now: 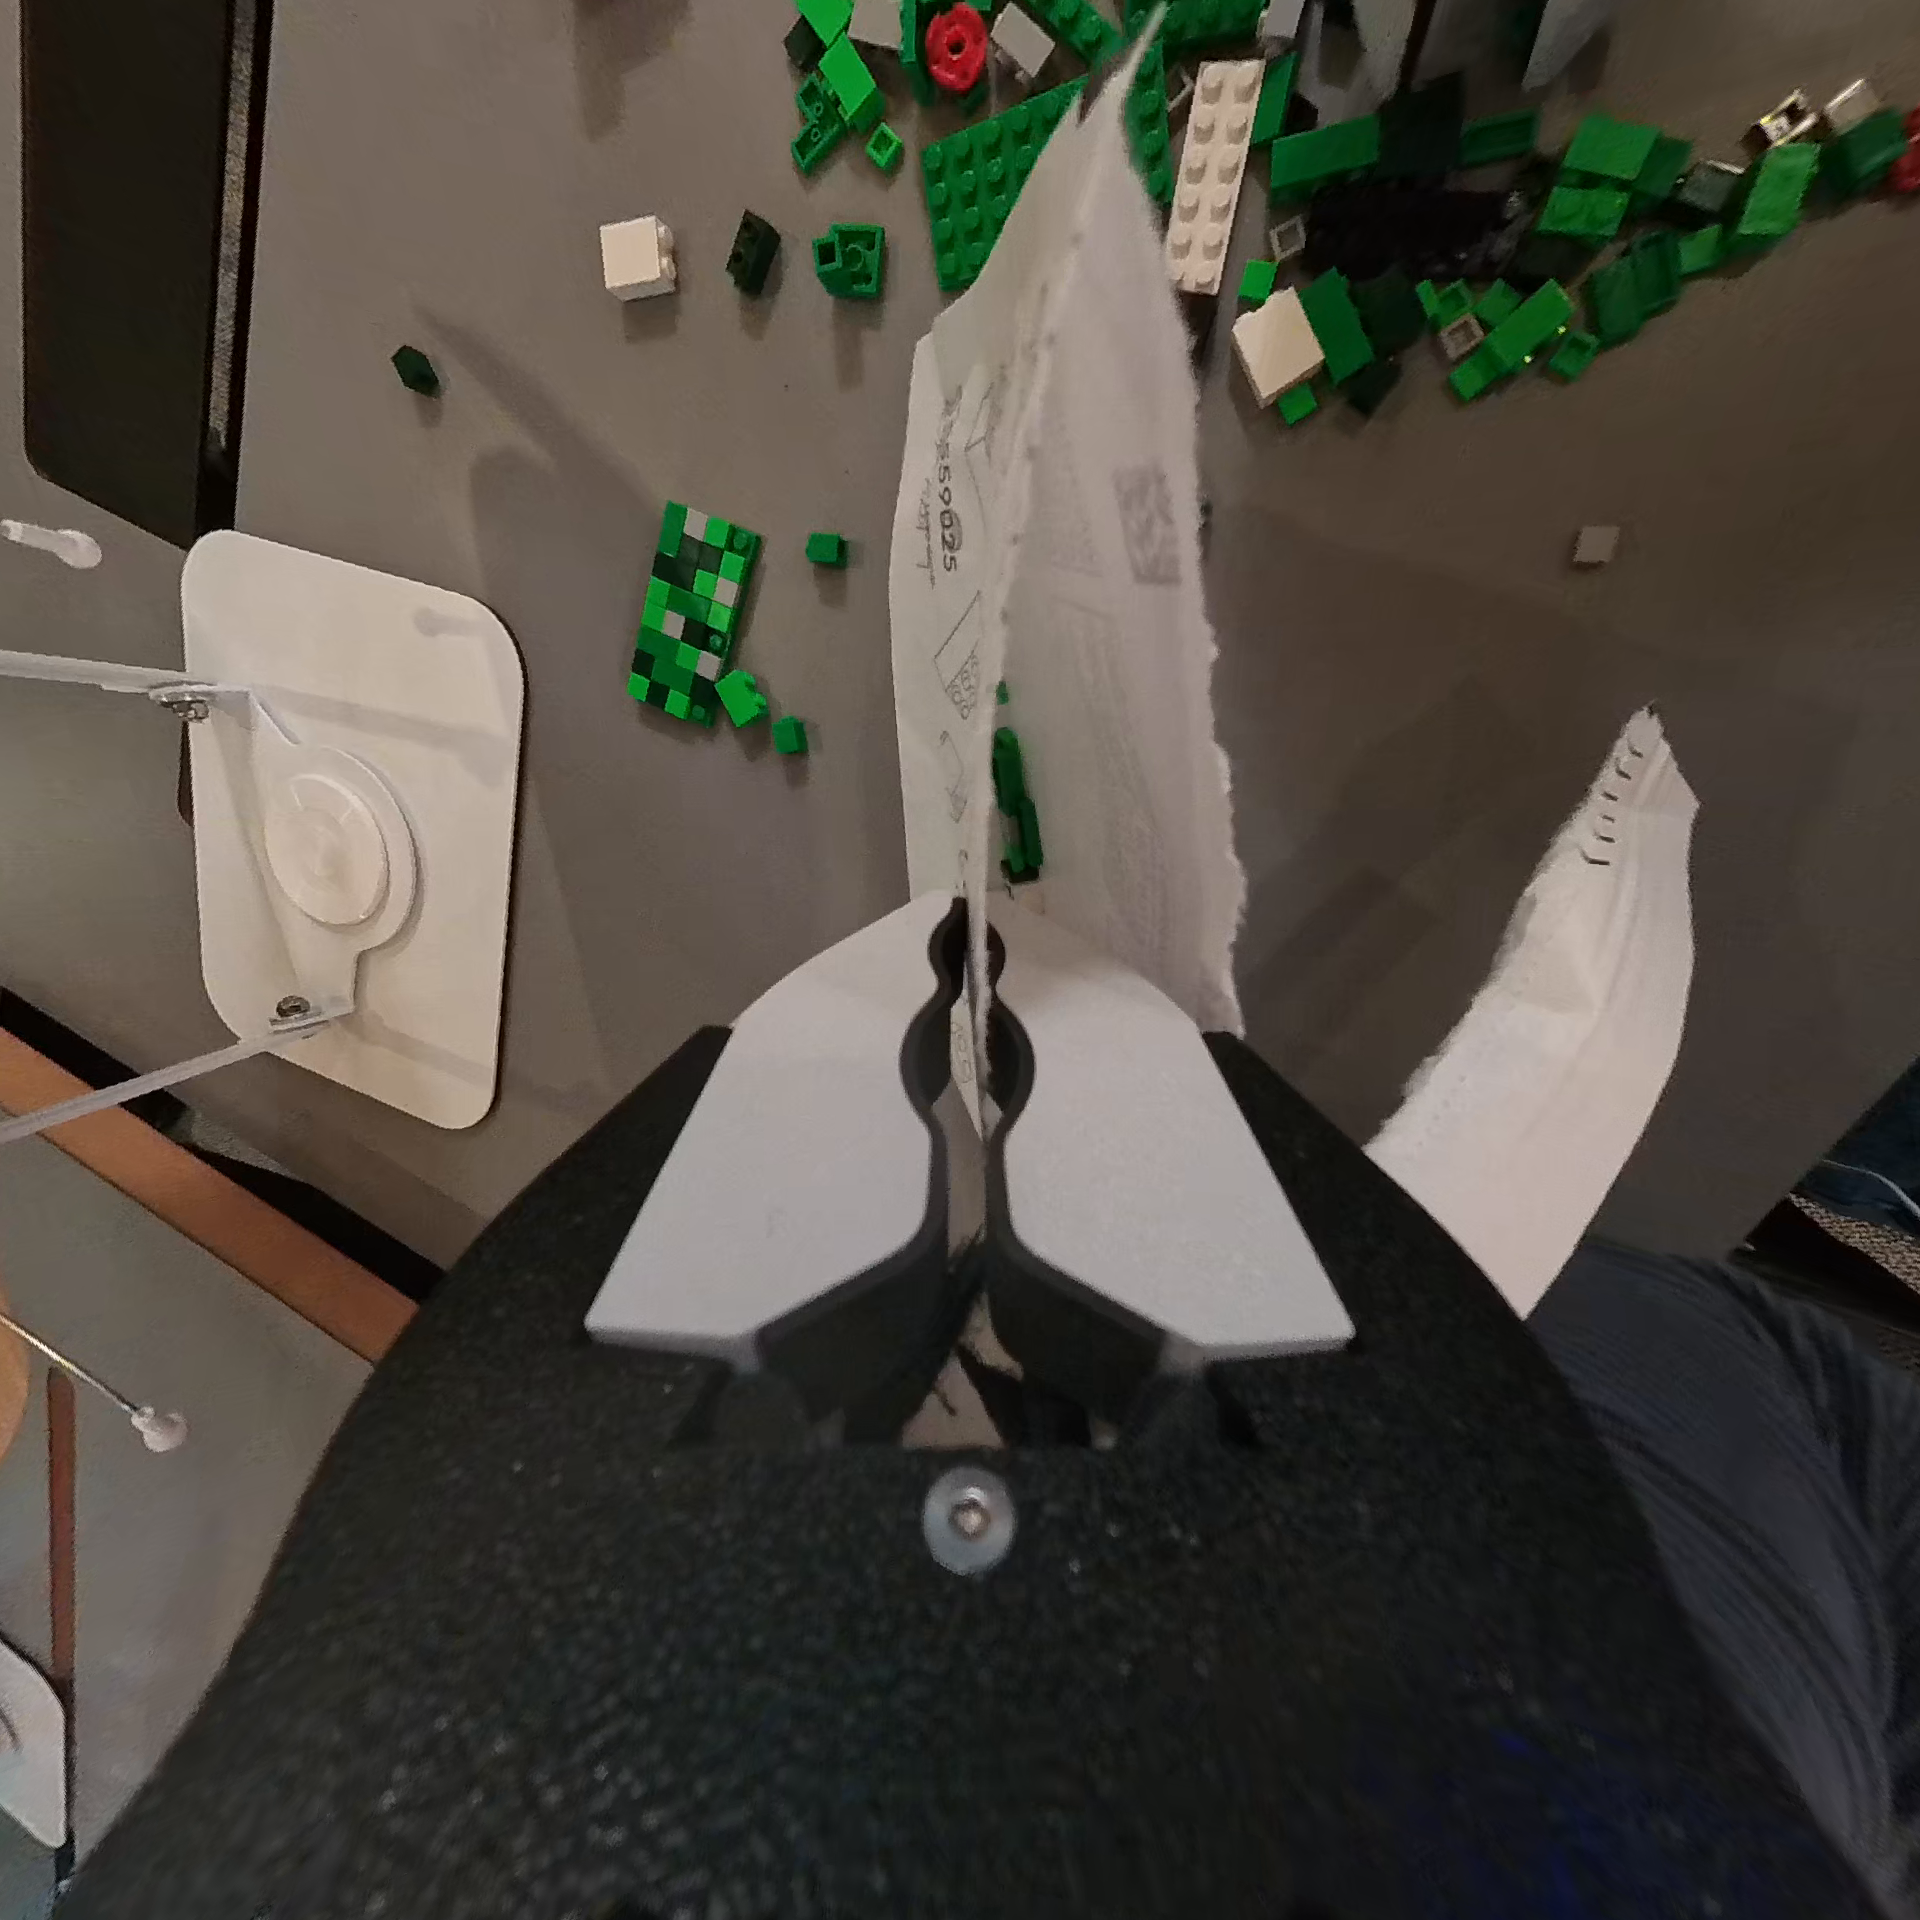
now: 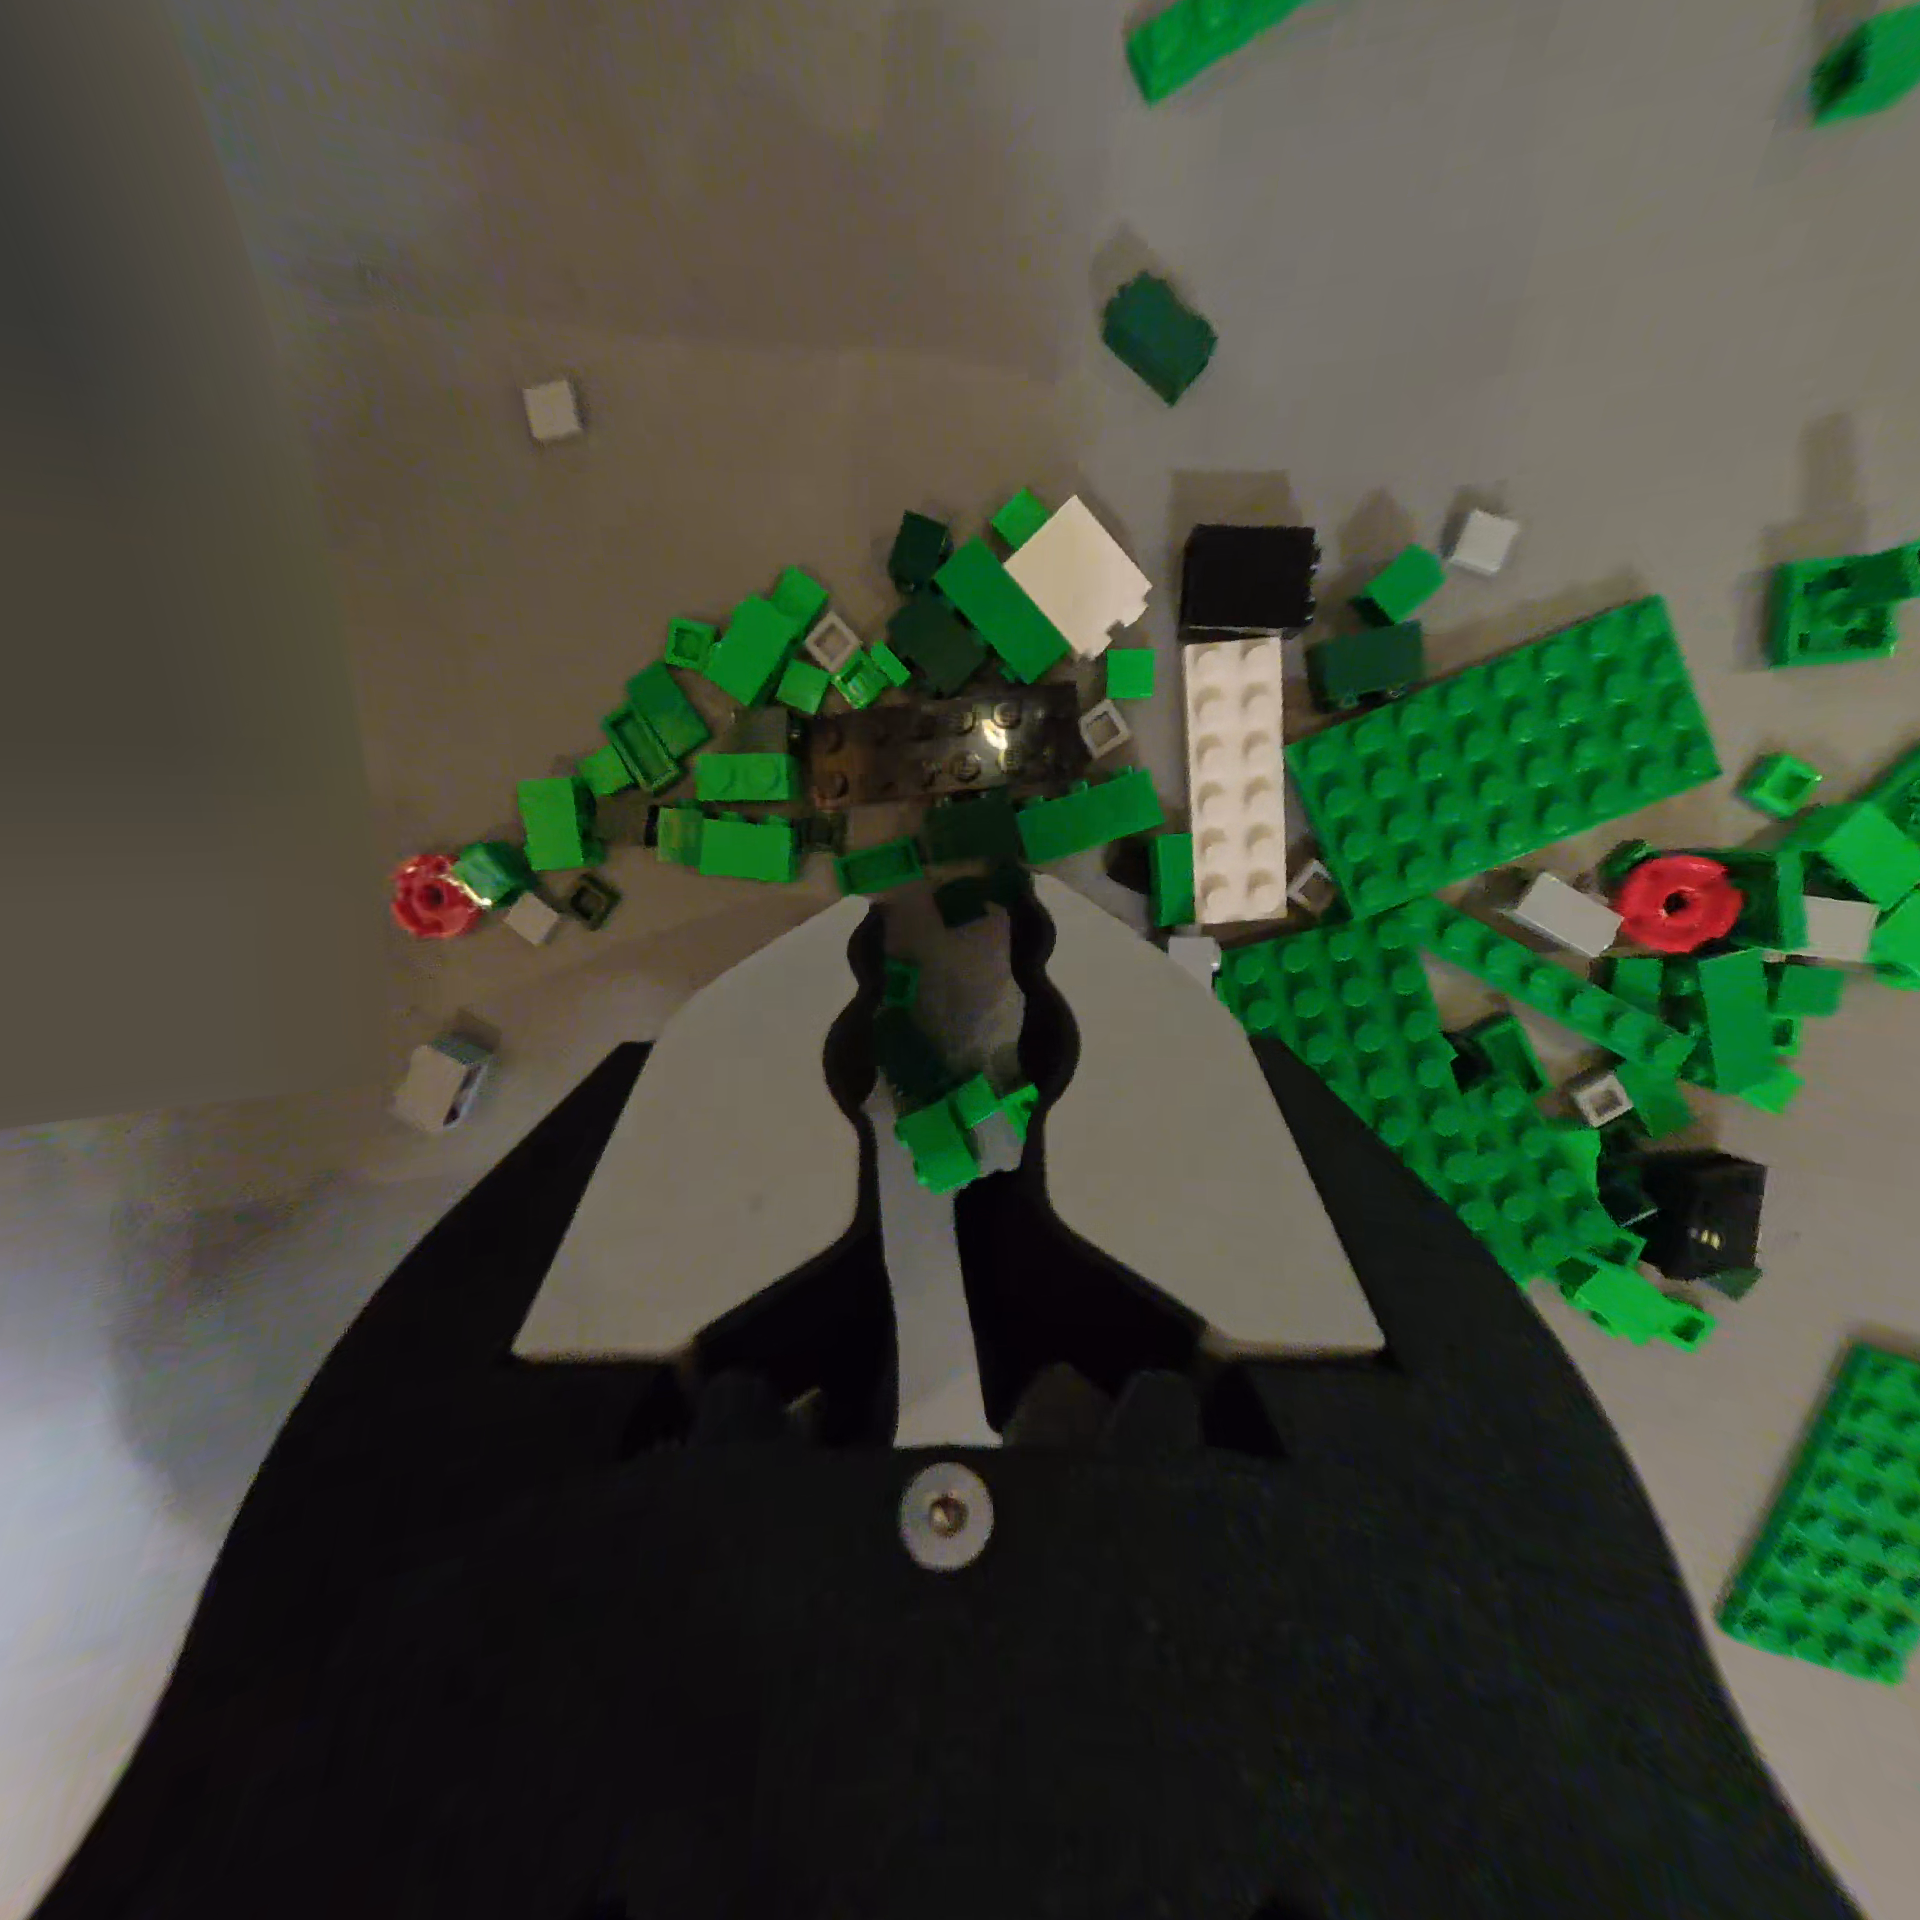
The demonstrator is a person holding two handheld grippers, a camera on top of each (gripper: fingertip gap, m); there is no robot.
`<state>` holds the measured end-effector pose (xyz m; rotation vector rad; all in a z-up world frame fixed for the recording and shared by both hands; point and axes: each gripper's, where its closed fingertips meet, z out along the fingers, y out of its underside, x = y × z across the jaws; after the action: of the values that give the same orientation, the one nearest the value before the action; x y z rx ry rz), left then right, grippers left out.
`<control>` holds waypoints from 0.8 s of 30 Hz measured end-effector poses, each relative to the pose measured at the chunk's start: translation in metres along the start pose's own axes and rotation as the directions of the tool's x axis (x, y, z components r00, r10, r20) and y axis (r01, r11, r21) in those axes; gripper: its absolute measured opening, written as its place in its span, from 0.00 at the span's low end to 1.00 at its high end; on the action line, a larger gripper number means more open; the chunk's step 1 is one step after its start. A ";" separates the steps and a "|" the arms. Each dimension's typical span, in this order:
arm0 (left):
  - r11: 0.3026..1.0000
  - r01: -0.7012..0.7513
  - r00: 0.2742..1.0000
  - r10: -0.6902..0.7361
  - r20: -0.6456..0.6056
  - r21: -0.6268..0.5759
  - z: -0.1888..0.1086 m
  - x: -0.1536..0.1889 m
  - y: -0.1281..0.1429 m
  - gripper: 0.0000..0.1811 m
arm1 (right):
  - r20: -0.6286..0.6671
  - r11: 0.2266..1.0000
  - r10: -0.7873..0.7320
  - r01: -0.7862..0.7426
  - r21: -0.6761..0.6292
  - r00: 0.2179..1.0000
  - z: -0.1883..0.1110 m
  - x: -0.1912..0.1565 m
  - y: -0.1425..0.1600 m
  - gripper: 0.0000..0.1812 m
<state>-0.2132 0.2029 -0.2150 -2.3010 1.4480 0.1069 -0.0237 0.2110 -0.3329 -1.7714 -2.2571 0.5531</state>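
My left gripper [image 1: 971, 914] is shut on a torn white paper bag [image 1: 1081, 582] with faint printing. The bag stands up from the jaws above the grey table [image 1: 1455, 644]. A second white torn piece [image 1: 1558, 997] curls at the right. My right gripper [image 2: 954, 914] hovers over a pile of green bricks [image 2: 790, 769]. Its jaws stand a little apart around a small green and grey brick piece [image 2: 961, 1132] held between the fingers. A black plate [image 2: 935, 743] and a white 2x6 brick [image 2: 1236, 779] lie just beyond the fingertips.
Large green plates [image 2: 1496, 769] and two red round pieces [image 2: 1675, 902] lie to the right. A small mosaic of green tiles [image 1: 691, 613] and a white cube [image 1: 636, 258] lie on the table's left. A white mount plate [image 1: 353, 810] sits at the table edge. Some 25 cm of space lies between my two pairs of fingers.
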 end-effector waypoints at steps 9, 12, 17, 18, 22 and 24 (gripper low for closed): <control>1.000 -0.005 1.000 0.005 -0.001 0.006 -0.001 0.001 -0.001 0.00 | 0.028 1.000 -0.006 0.006 -0.006 1.000 0.003 0.010 0.001 0.12; 1.000 -0.004 1.000 0.004 -0.003 0.004 -0.001 0.001 -0.001 0.00 | 0.021 1.000 -0.017 0.017 -0.014 1.000 0.003 0.011 0.001 0.09; 1.000 -0.007 1.000 0.007 -0.005 0.006 -0.001 0.002 -0.001 0.00 | 0.009 1.000 0.004 -0.004 -0.001 1.000 0.002 0.009 -0.001 0.09; 1.000 -0.008 1.000 0.008 -0.005 0.006 -0.001 0.002 -0.001 0.00 | 0.000 1.000 0.004 -0.004 0.013 1.000 0.000 0.008 -0.004 0.09; 1.000 -0.011 1.000 0.011 -0.007 -0.001 0.001 0.003 -0.003 0.00 | -0.099 0.983 -0.030 0.047 0.177 0.995 -0.027 0.000 -0.048 0.09; 1.000 -0.018 1.000 0.018 -0.010 -0.014 0.003 0.004 -0.004 0.00 | -0.135 0.953 -0.007 0.047 0.301 0.991 -0.048 -0.007 -0.085 0.09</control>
<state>-0.2074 0.2024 -0.2178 -2.3033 1.4776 0.1117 -0.0783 0.1947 -0.2532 -1.5737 -1.9809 0.7117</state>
